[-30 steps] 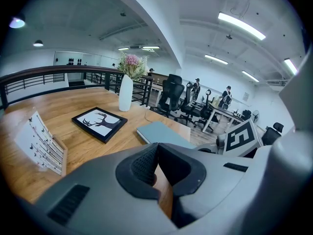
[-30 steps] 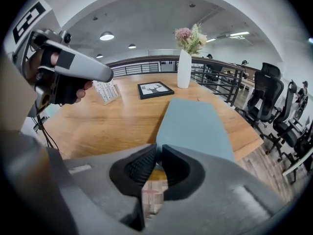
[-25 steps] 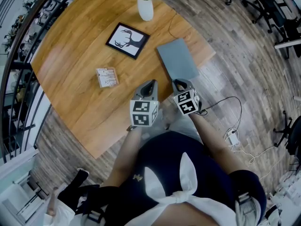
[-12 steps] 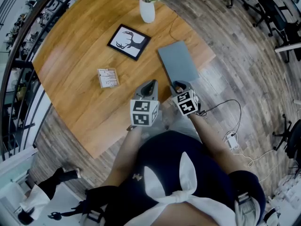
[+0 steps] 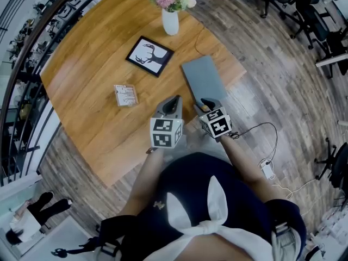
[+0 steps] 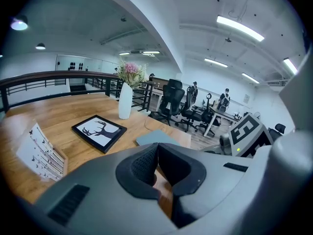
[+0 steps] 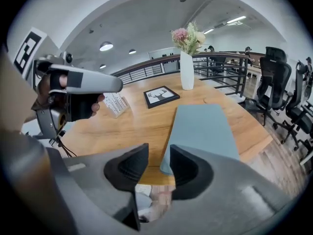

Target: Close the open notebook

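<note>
A grey-blue notebook (image 5: 204, 80) lies shut and flat on the round wooden table (image 5: 87, 64), near its right edge; the right gripper view shows its cover (image 7: 203, 131) too. My right gripper (image 5: 206, 101) hovers just above the notebook's near end. Its jaws have just been opening and stand apart with nothing between them (image 7: 158, 163). To its left, my left gripper (image 5: 174, 99) hangs over the table's near edge with its pads meeting at the tips (image 6: 156, 160), empty. The notebook (image 6: 156, 137) lies ahead and to the right of it.
A white vase of flowers (image 5: 170, 15) stands at the table's far side, with a black-framed deer picture (image 5: 150, 55) in front of it. A small card stand (image 5: 125, 95) sits left of my grippers. A cable (image 5: 261, 140) runs over the plank floor at the right; office chairs stand beyond.
My right gripper has lifted slightly off the notebook's near end and its jaws have spread apart. The left gripper has stayed put. A person at the lower left has walked on.
</note>
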Available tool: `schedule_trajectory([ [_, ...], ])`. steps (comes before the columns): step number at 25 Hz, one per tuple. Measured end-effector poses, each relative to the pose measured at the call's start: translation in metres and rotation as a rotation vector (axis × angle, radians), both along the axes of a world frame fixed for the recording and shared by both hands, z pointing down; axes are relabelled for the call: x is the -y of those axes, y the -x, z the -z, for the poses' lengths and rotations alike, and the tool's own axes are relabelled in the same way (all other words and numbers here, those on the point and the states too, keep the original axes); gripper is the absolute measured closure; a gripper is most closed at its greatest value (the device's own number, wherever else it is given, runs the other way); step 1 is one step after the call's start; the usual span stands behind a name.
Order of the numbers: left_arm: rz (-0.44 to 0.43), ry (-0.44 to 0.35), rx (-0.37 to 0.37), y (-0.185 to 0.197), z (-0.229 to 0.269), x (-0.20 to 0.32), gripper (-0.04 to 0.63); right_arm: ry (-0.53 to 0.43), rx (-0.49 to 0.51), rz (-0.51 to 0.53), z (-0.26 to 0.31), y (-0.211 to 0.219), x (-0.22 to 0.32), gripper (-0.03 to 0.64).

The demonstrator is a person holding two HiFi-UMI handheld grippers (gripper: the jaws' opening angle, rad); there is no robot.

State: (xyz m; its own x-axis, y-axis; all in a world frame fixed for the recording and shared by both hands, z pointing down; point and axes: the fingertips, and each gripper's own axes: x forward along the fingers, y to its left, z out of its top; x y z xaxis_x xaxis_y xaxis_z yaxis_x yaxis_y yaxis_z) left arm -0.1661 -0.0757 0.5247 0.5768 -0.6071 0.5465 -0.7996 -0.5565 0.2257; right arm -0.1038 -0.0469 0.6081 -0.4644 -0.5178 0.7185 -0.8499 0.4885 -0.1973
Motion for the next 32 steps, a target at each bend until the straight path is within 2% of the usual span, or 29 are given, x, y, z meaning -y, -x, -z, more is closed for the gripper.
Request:
schedule_trajectory([
  [8,0.008,-0.021,-0.013,-0.005,0.012,0.002,0.577,-0.077,0.080,-0.035,0.051,-0.005,0.007,0.539],
  [14,0.003,-0.039,-0.027,-0.015,0.028,0.000,0.577,-0.148,0.123,-0.065,0.088,-0.015,0.016,0.618],
  [21,-0.022,-0.068,-0.026,-0.028,0.042,0.002,0.577,-0.191,0.180,-0.087,0.116,-0.022,0.024,0.620],
  [32,-0.047,-0.082,-0.025,-0.042,0.049,0.002,0.577,-0.240,0.187,-0.071,0.136,-0.028,0.028,0.620],
])
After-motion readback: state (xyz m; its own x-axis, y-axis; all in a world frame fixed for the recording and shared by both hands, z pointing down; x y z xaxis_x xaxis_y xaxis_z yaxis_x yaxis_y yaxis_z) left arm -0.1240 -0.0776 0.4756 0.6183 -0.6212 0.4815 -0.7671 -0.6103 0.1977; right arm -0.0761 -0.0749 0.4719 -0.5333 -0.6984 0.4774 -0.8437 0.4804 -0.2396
